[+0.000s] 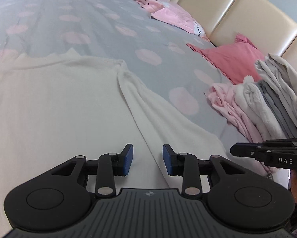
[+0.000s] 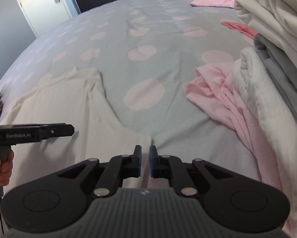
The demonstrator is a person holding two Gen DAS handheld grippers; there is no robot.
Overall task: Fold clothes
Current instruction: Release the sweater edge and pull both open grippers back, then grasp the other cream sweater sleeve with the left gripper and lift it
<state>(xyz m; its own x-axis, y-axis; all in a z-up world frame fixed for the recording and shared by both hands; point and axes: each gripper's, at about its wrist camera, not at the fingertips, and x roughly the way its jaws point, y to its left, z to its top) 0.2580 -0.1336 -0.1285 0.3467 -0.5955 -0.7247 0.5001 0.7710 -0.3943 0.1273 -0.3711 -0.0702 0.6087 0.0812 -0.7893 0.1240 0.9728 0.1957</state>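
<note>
A cream white garment (image 1: 55, 103) lies spread flat on the bed, a sleeve (image 1: 168, 119) running down its right side. My left gripper (image 1: 147, 159) is open and hovers just above the garment, beside the seam where the sleeve joins. In the right wrist view the same garment (image 2: 69, 107) lies at the left. My right gripper (image 2: 145, 159) is shut on the sleeve end (image 2: 144, 138) of the white garment. The right gripper also shows from the side in the left wrist view (image 1: 267, 152), and the left gripper in the right wrist view (image 2: 49, 131).
The bed has a grey cover with pink dots (image 1: 100, 29). A pile of pink, white and grey folded clothes (image 1: 263, 103) lies at the right, also in the right wrist view (image 2: 257, 91). Pink pillows (image 1: 231, 59) lean on a beige headboard (image 1: 237, 13). A door (image 2: 37, 4) stands far left.
</note>
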